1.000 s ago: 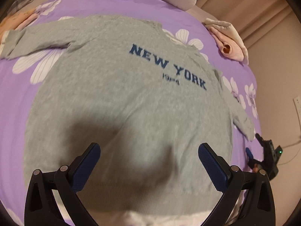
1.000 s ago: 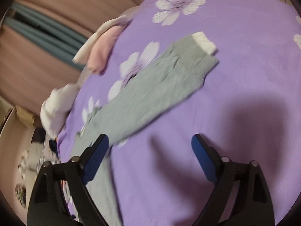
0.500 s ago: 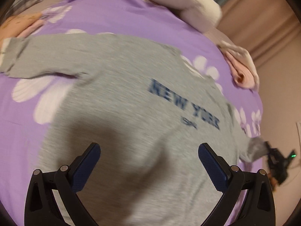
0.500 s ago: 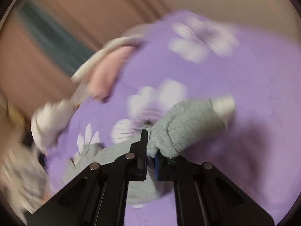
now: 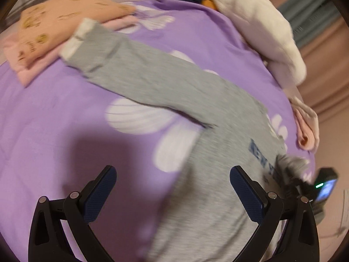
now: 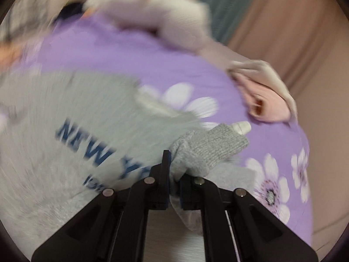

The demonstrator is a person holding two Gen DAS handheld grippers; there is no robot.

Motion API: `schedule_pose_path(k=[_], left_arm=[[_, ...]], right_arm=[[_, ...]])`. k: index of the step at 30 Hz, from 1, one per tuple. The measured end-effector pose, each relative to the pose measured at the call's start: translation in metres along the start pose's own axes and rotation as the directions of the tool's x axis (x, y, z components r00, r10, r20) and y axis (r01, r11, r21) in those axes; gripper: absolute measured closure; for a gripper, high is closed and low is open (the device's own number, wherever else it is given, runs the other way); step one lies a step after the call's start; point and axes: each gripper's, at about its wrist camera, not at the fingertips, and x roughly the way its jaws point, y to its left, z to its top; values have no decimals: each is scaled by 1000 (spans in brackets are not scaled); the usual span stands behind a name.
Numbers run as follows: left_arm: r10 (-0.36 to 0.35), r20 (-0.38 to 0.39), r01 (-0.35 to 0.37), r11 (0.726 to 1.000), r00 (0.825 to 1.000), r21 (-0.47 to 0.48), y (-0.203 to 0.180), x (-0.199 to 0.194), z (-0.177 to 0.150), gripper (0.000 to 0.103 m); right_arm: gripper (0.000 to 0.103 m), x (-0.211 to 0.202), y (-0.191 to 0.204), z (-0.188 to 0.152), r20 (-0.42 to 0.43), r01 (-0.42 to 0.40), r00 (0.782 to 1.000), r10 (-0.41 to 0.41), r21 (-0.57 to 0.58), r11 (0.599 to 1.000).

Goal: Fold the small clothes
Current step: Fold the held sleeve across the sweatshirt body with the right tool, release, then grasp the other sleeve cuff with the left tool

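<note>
In right wrist view only, right gripper (image 6: 173,174) pinches sleeve (image 6: 209,150).

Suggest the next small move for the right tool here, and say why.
Probably carry the sleeve cuff a little further over the NEW YORK print and lay it down. The right tool is shut on that cuff, the sweater lies flat, and the left tool hangs open.

A: We see a purple floral bedspread (image 5: 54,131), with a peach folded cloth (image 5: 61,26) at its far left edge.
B: We also see a white plush bundle (image 5: 261,28), a folded pink garment (image 6: 268,100), and beige curtains (image 6: 305,32) behind.
</note>
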Motion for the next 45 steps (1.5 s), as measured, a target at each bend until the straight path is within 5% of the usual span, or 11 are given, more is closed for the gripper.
schedule_pose_path(k=[7, 8, 11, 14, 16, 19, 24, 27, 34, 42, 45], left_arm=[[-3, 17, 4, 998, 1000, -63, 36, 2, 21, 0], [-19, 18, 20, 997, 1000, -76, 41, 2, 24, 0], [-83, 33, 86, 988, 996, -127, 57, 3, 33, 0], [-125, 47, 131, 979, 991, -155, 65, 2, 37, 0], [-154, 46, 159, 975, 987, -153, 65, 4, 38, 0], [-215, 39, 219, 960, 976, -177, 69, 6, 39, 0], [-348, 85, 357, 886, 934, -296, 84, 7, 45, 0], [-402, 120, 418, 841, 908, -343, 89, 10, 53, 0], [-410, 200, 456, 777, 890, -434, 99, 39, 80, 0], [-318, 301, 429, 781, 899, -454, 107, 45, 109, 1], [-197, 267, 290, 880, 943, -375, 85, 41, 112, 25]], right_arm=[[19, -16, 18, -23, 47, 96, 995, -88, -226, 969], [17, -23, 14, -24, 58, 84, 996, -73, -224, 971], [17, -57, -5, -25, 114, 11, 993, 12, -197, 980], [21, -65, -49, -18, 129, -223, 968, 216, 40, 974], [42, -53, -88, -19, 170, -389, 920, 352, 306, 869], [72, -19, -99, -28, 172, -457, 882, 438, 536, 710], [75, 5, -39, -18, 93, -494, 852, 515, 465, 734], [75, 10, -18, -18, 60, -463, 875, 481, 399, 792], [69, -15, -38, -31, 116, -484, 866, 486, 433, 760], [65, -42, -87, -65, 193, -520, 850, 490, 452, 725], [62, -47, -94, -72, 218, -518, 853, 474, 462, 720]])
